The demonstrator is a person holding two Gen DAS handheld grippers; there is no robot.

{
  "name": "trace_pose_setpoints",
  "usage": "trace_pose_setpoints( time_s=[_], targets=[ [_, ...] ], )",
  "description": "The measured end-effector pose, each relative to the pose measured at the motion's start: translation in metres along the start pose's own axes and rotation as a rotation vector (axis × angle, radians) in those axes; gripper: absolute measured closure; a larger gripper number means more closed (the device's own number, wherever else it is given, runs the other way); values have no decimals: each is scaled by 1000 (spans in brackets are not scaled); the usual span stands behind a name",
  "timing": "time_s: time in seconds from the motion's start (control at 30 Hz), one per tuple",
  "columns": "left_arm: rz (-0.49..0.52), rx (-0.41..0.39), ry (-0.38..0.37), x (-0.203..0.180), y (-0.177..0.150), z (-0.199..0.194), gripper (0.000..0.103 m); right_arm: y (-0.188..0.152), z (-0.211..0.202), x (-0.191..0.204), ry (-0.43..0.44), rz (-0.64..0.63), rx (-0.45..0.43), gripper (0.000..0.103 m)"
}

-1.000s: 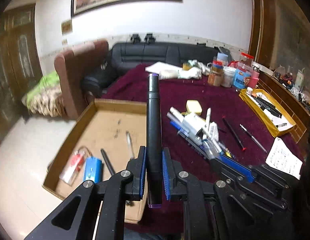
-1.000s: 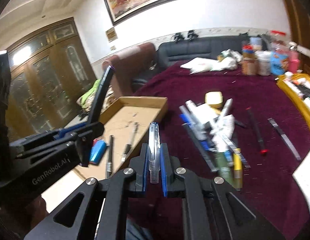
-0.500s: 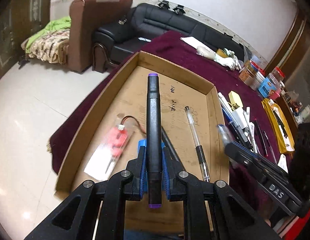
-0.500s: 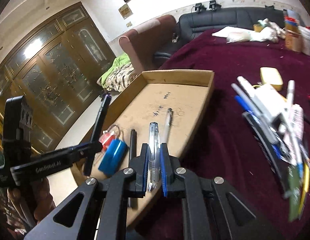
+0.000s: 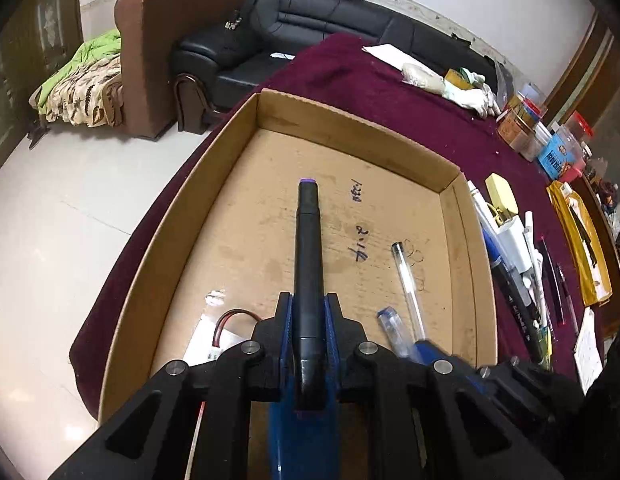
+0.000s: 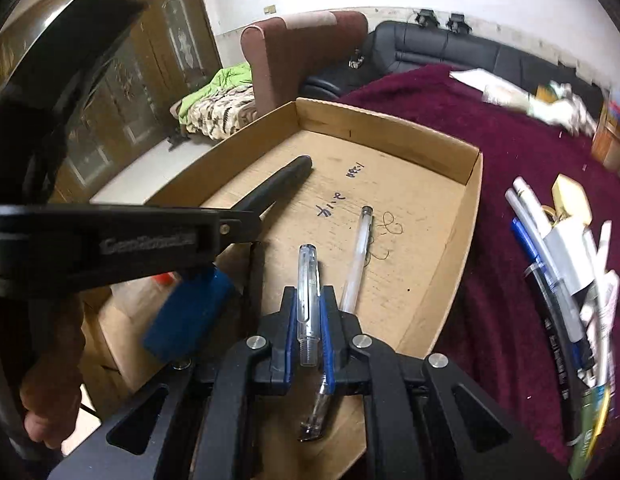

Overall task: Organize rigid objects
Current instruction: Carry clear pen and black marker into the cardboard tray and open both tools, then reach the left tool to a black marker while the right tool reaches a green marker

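An open cardboard box (image 5: 350, 132) lies on the maroon cloth. My left gripper (image 5: 309, 300) hangs over its middle, its jaws opening but its pads still against a black marker (image 5: 308, 248) with purple ends. The right wrist view shows that marker (image 6: 286, 180) slanting low over the box floor. My right gripper (image 6: 308, 294) is over the box's near right part. Its jaws are opening too, with a clear pen barrel (image 6: 308, 280) still between the pads. A clear gel pen (image 6: 356, 256) lies on the box floor beside it.
Inside the box (image 6: 390, 128) also lie a blue battery-like block (image 6: 190, 312), a black pen (image 6: 254, 280) and a red-wired packet (image 5: 230, 316). A heap of pens (image 5: 510, 256) lies right of the box, a yellow tray (image 5: 578, 240) beyond. A hand (image 6: 50, 400) shows lower left.
Both grippers have swung left from above the pen heap to over the cardboard box, sunk lower and tipped downward. Each still carries its item.
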State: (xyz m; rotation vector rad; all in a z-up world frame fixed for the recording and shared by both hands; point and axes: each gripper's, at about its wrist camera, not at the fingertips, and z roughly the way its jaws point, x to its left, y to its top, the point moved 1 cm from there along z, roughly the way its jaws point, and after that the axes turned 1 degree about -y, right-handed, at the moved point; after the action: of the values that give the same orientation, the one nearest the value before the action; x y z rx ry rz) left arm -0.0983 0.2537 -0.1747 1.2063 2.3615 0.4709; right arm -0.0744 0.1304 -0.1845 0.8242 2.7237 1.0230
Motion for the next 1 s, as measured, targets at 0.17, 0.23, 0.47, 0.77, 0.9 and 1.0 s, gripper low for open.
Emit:
trace_pose_setpoints(
  time_s=[0.17,0.23,0.47,0.77,0.9,1.0],
  targets=[
    [-27,-23,-4,-3,-8,-16,73,-5,-28,-7,49,29,-52,64],
    [-26,-71,-13,-11,-15,-36,59,-13,-55,-13,76,32,-104,61],
    [67,-168,-74,-78,-47,-86,37,-63,-121,-61,83,143,-183,51],
    [171,-72,-181,-148,-74,-75,33,-112,-156,-159,8,357,-213,59],
    [144,-28,-199,-150,-75,-60,33,-123,-141,-180,-14,393,-156,73],
    [147,-8,-201,-152,-77,-50,33,-125,-122,-186,-47,386,-108,81]
  ],
)
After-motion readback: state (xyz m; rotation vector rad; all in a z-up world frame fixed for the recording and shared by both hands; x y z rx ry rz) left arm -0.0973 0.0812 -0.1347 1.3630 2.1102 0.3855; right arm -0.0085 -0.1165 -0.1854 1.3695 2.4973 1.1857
